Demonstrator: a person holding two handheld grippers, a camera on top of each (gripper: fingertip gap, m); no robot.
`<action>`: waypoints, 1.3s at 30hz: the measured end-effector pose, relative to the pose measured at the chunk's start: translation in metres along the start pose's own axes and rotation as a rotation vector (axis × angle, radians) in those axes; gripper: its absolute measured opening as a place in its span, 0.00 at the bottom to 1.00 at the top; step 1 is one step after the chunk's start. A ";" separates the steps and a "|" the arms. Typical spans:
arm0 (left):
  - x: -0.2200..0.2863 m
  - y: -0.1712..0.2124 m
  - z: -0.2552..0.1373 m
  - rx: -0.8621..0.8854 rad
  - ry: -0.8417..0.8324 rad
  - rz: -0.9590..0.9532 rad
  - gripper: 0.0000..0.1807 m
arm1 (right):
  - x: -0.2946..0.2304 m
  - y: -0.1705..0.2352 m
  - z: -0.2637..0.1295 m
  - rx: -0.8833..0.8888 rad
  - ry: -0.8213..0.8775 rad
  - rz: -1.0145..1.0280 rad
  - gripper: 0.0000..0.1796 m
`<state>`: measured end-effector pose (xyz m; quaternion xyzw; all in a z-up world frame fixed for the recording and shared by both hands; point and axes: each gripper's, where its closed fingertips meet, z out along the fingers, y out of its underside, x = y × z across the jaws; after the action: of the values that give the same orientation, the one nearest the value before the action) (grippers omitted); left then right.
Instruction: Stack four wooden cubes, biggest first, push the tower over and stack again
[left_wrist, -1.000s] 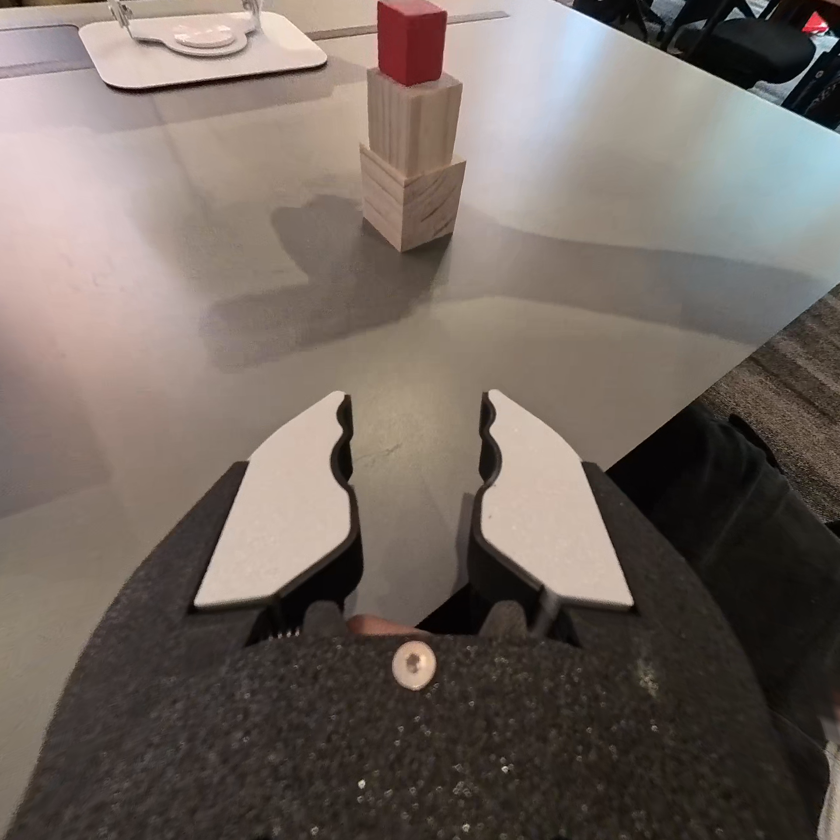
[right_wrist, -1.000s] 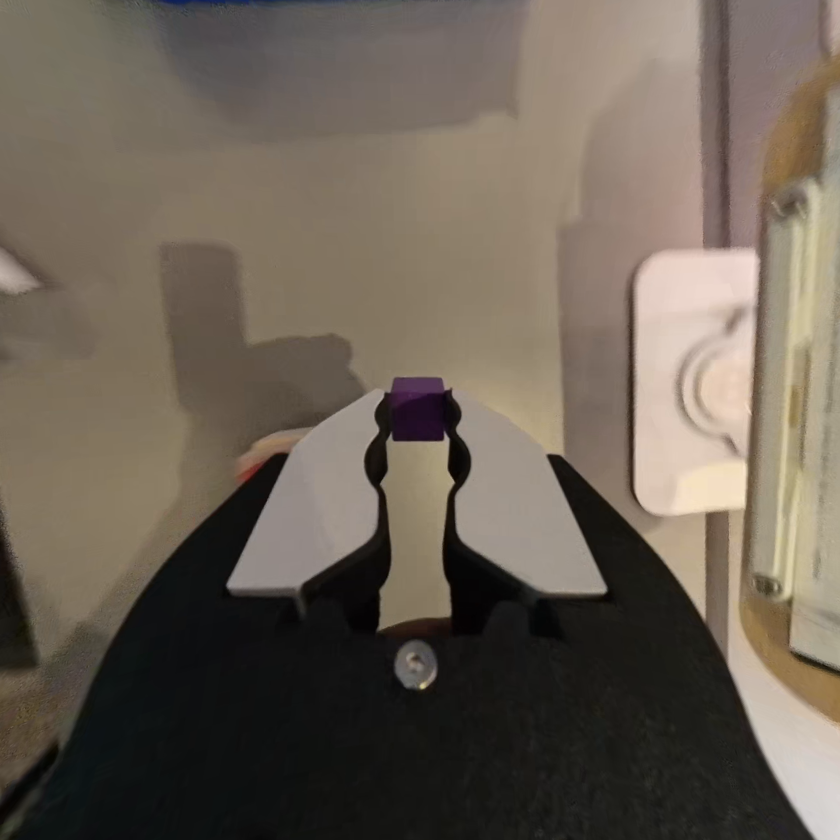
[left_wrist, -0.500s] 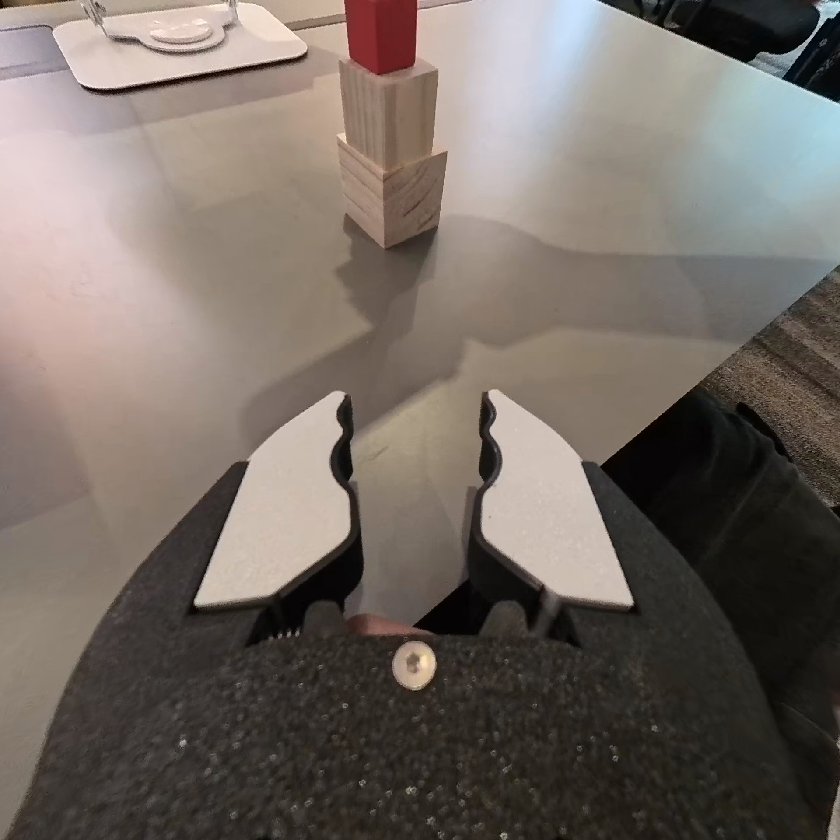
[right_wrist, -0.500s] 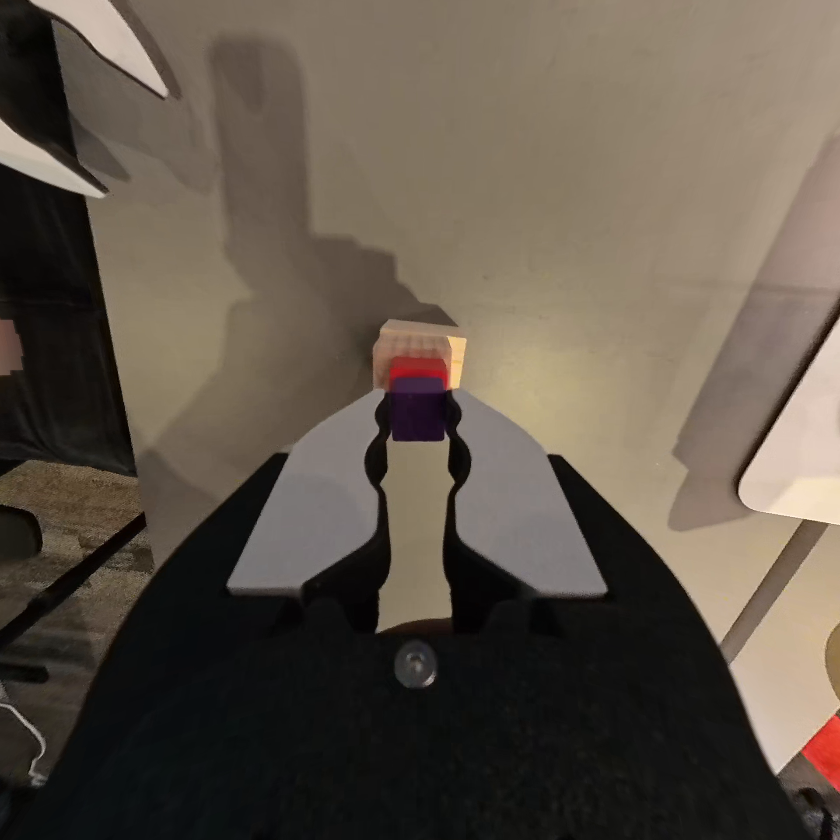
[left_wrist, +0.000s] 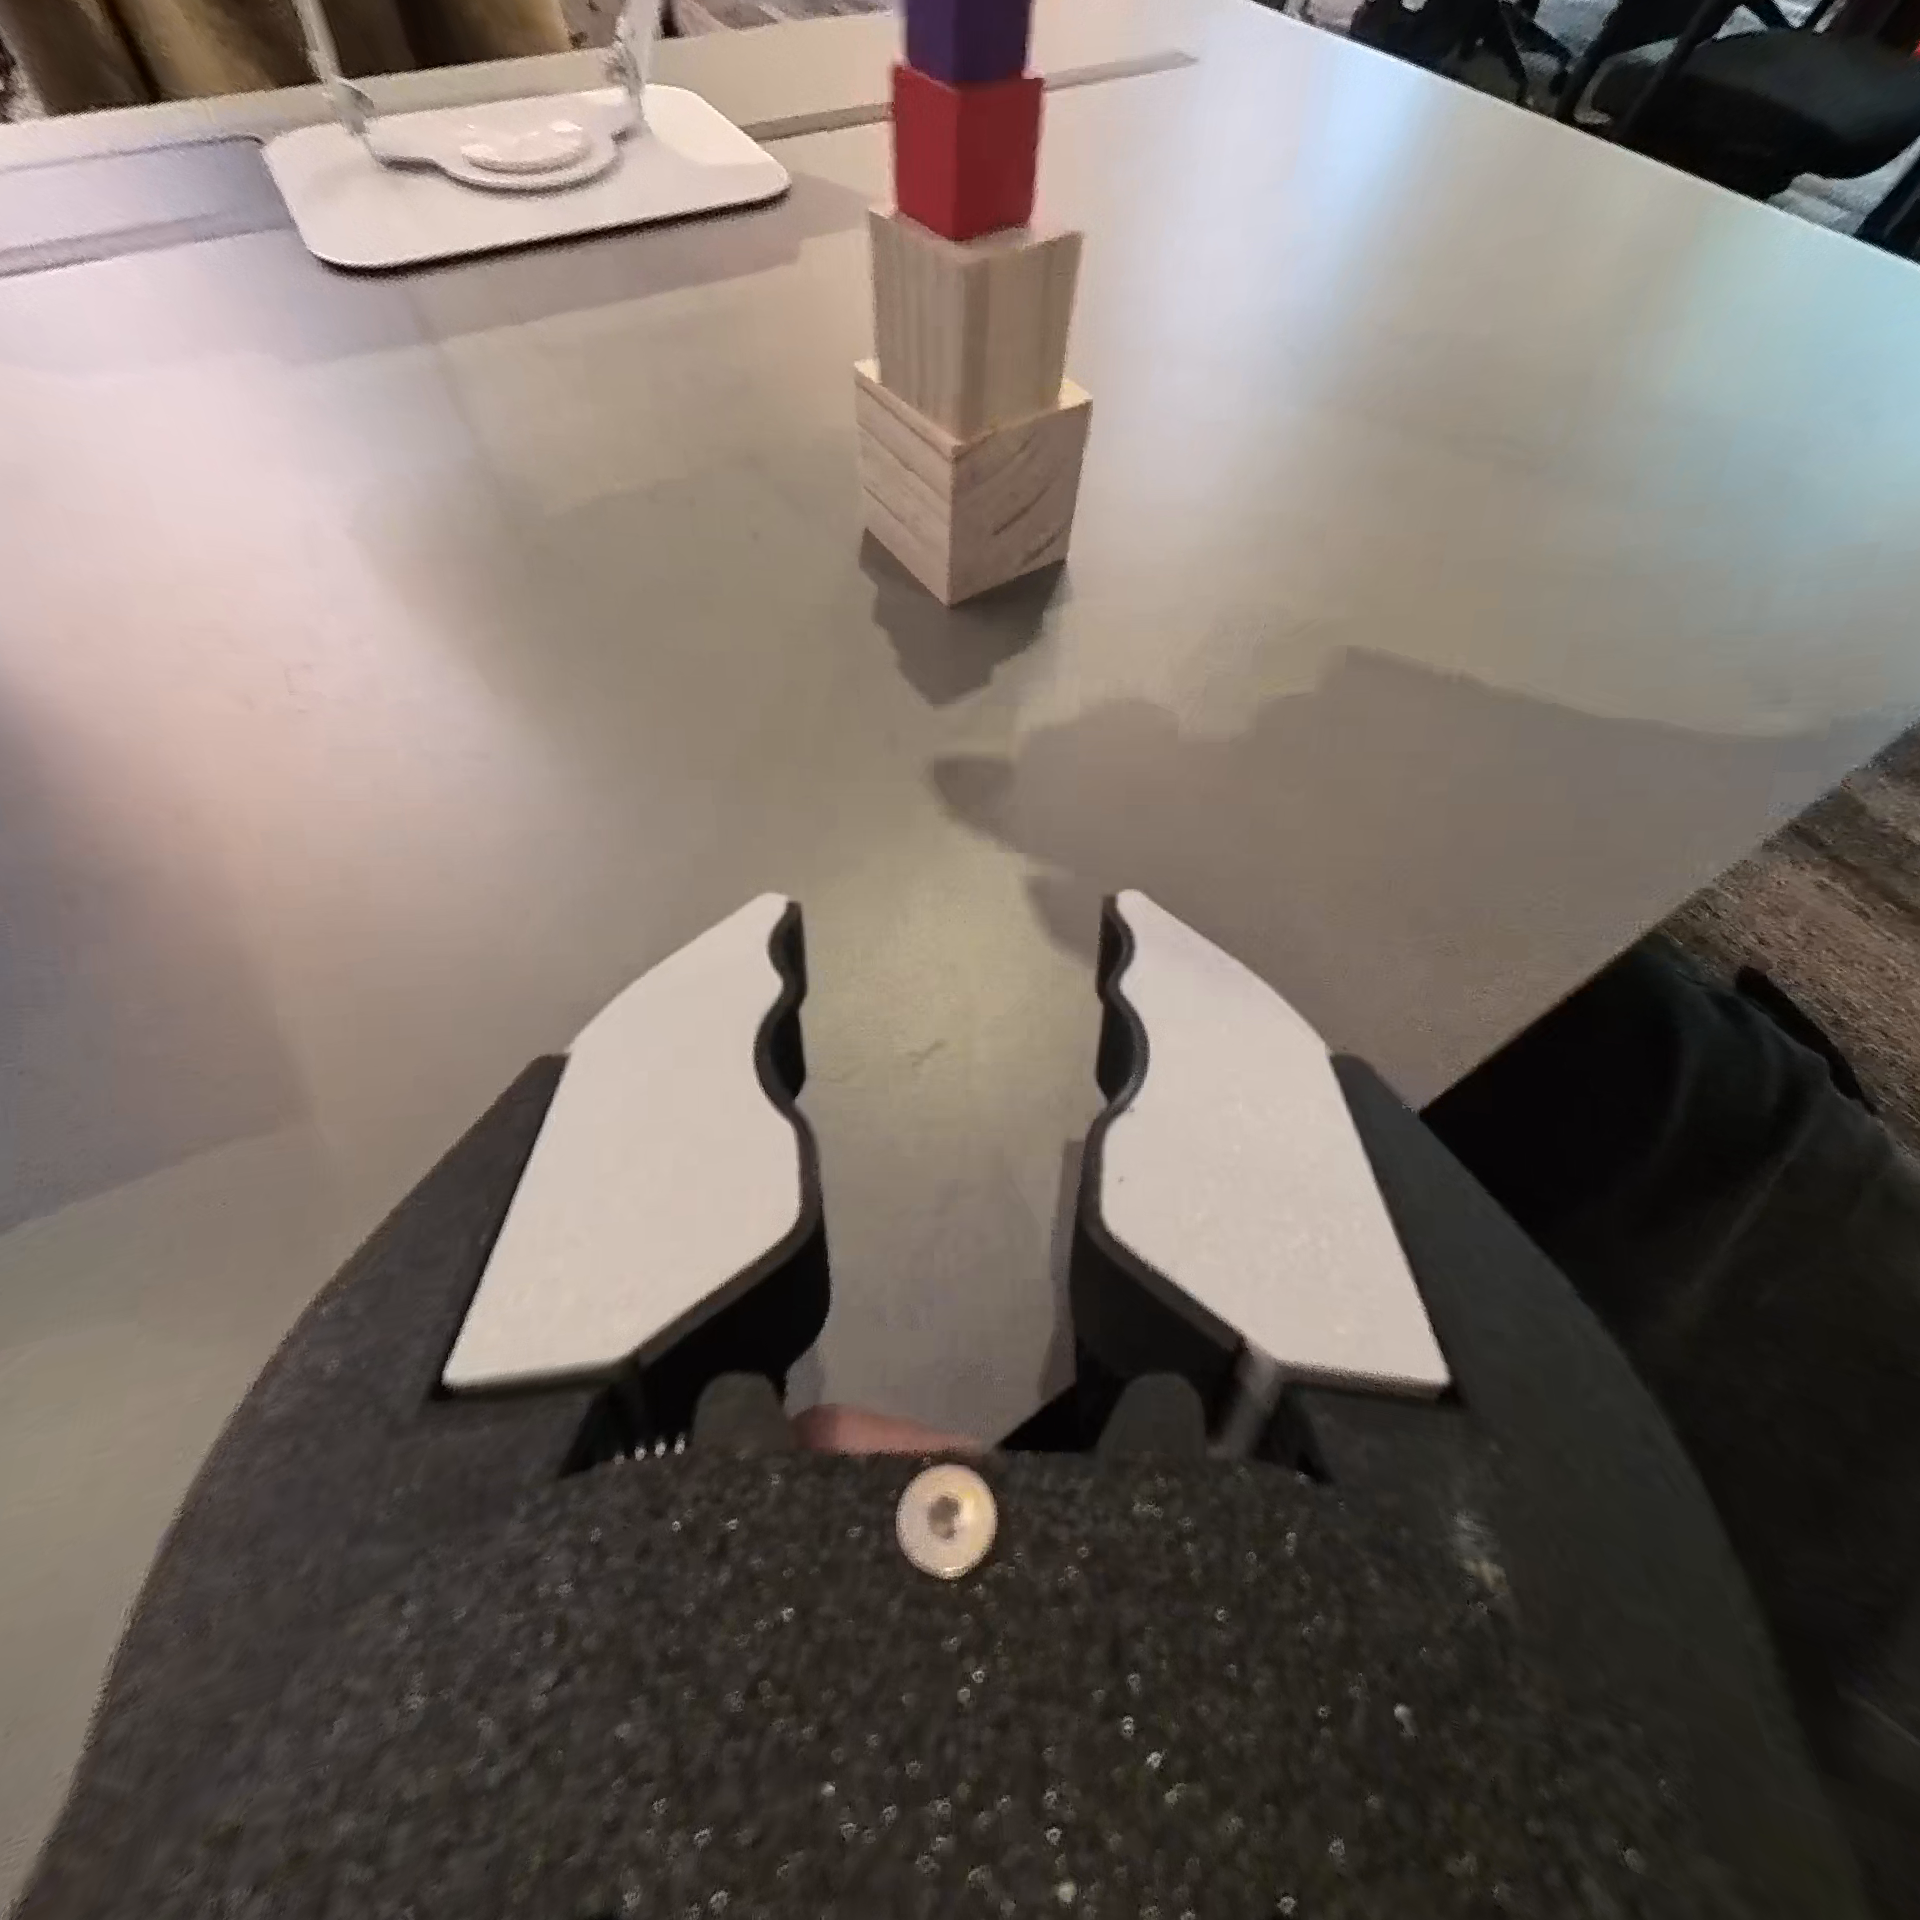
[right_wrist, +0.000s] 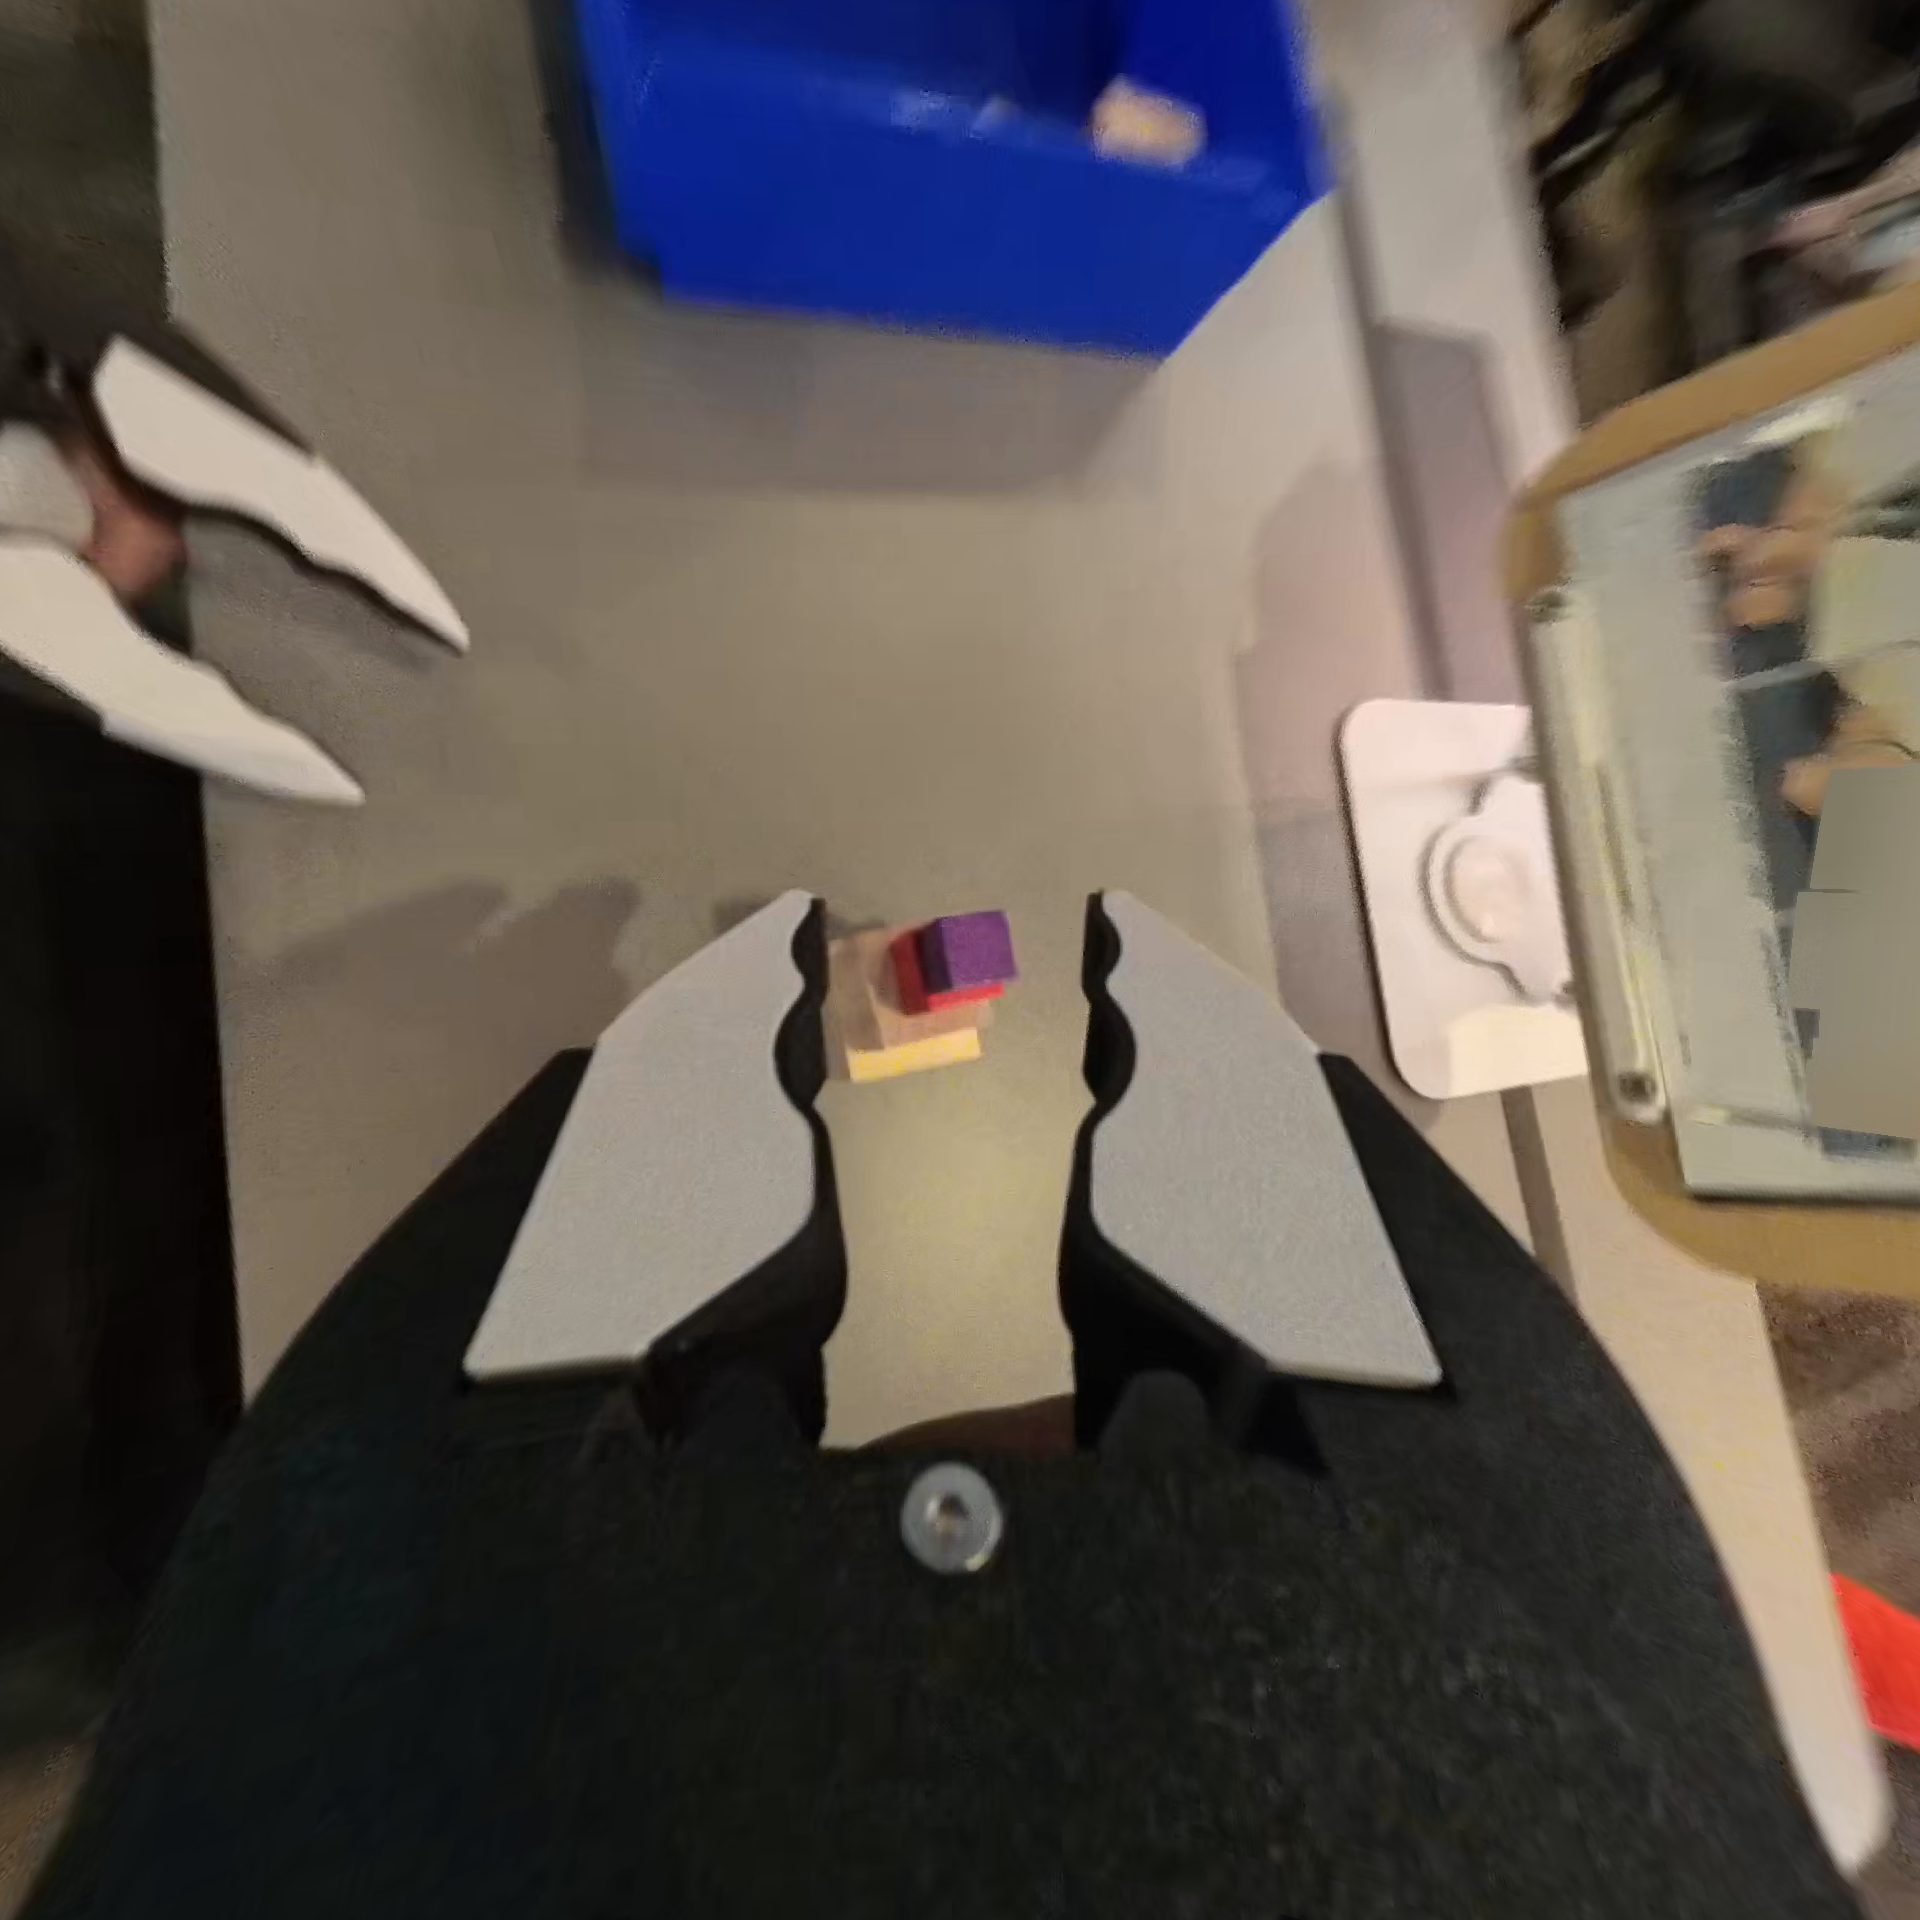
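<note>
A tower of cubes stands on the grey table. From the bottom: a big plain wooden cube, a smaller plain cube, a red cube and a purple cube on top. In the right wrist view I look down on the tower: purple cube, red cube, plain cubes. My right gripper is open and empty, high above the tower. My left gripper is open and empty, low over the table, short of the tower; it also shows in the right wrist view.
A white plate with a clear stand lies at the table's far left; it also shows in the right wrist view. A blue bin stands on the table. A wood-framed mirror is at the right. The table edge runs right, with a dark-clothed leg. Spacing between my two grippers at the tips: around 20 cm. My right gripper is the nearer one to the purple cube: about 9 cm, against 20 cm.
My right gripper has opened, let go of the purple cube on top of the red cube, and risen away. The left gripper has shifted a little relative to the tower.
</note>
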<state>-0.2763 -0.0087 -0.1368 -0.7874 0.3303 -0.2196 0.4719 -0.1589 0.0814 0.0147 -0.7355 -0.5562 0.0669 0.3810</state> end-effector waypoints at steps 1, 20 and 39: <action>-0.004 -0.001 0.000 0.008 -0.020 -0.003 0.30 | -0.008 0.004 -0.005 0.080 0.083 0.059 0.26; 0.009 -0.013 0.005 0.073 -0.207 0.204 0.30 | -0.135 0.134 -0.004 0.377 0.501 0.525 0.18; 0.036 -0.004 0.014 0.053 -0.133 0.259 0.26 | -0.133 0.148 -0.002 0.352 0.497 0.516 0.15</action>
<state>-0.2411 -0.0254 -0.1385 -0.7383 0.3911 -0.1127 0.5378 -0.0943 -0.0490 -0.1210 -0.7683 -0.2239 0.0748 0.5949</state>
